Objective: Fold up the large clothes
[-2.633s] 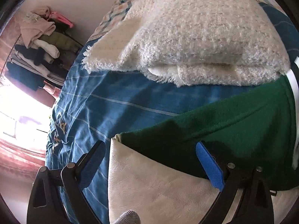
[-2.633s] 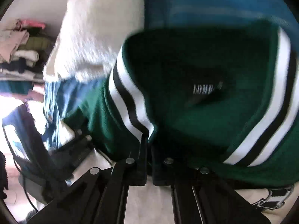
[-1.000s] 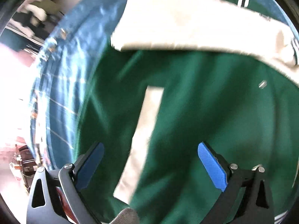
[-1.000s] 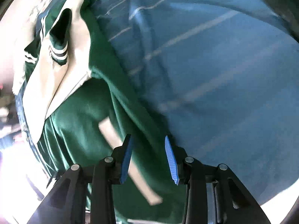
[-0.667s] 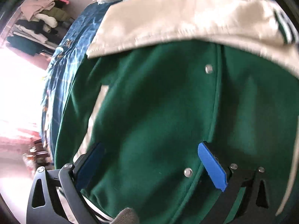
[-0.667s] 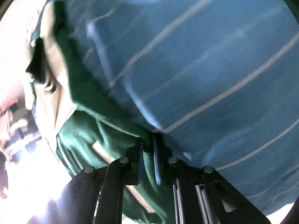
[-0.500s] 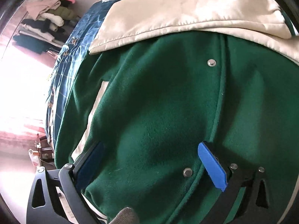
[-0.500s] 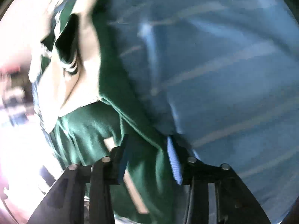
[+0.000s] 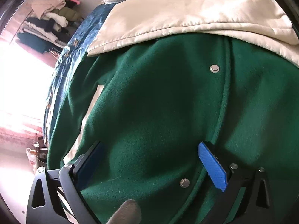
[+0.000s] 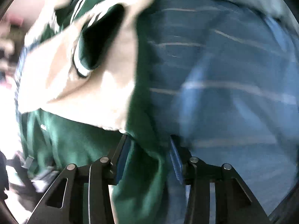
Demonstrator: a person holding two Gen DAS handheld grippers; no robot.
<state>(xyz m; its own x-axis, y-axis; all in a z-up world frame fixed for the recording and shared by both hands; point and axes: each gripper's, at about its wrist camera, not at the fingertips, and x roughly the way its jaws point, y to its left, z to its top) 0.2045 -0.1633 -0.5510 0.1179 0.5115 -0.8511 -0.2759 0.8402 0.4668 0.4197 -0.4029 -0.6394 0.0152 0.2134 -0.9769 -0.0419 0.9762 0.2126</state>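
No readable writing anywhere: only a small pale tag (image 10: 43,126) on the green cloth at 9 o'clock of the right wrist view, too blurred to make out. In the left wrist view, at 10 o'clock, a heap of folded clothes (image 9: 54,16) against a pale wall, with blown-out window glare below it at 9 o'clock. Just right of that, a strip of blue striped bedspread (image 9: 61,69) running from 11 down to 8 o'clock. Filling the middle and right, the green varsity jacket (image 9: 158,100), lying front-up on the bed with two metal snaps (image 9: 214,68) along its placket and a cream sleeve (image 9: 186,18) folded across the top from 11 to 2 o'clock (striped ribbing just peeking above it at 12). Left gripper (image 9: 149,160) spread wide over the green cloth, blue pads well apart, gripping nothing; a grey fingertip at 6 o'clock. In the right wrist view, much smeared by motion: cream sleeve with its dark cuff opening and striped rib at 10 to 11 o'clock, green body below it, blue bedspread from 12 to 4 o'clock. Right gripper (image 10: 149,156) at 6 o'clock, partly parted and just closing in a little, a fold of the jacket's edge between the pads; pads seemingly not pressing on it.
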